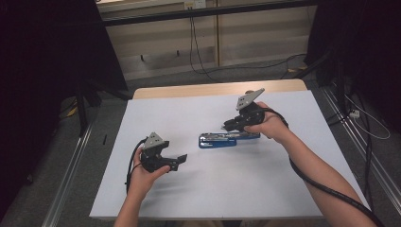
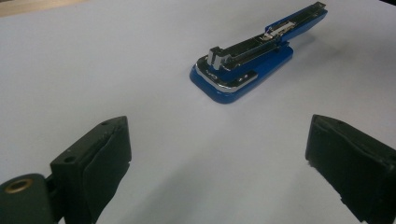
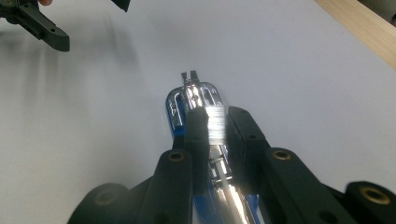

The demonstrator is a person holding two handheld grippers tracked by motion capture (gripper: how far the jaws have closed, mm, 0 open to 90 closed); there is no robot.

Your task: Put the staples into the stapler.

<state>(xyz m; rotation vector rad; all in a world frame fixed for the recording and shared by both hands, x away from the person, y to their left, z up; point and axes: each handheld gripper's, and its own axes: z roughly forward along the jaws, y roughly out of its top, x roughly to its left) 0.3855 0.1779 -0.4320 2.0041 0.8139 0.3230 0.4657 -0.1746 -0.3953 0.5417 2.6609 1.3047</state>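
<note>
I have the right gripper [image 3: 212, 123] clenched on a strip of silver staples [image 3: 215, 122] over the open blue metal stapler [image 1: 222, 139] mid-table; left gripper [image 2: 219, 154] released nearby. Next, I judge: seat the strip squarely.

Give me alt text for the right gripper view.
The right gripper pinches a small strip of staples just above the open blue stapler, which lies on a white table. The left gripper shows at top left.
</note>
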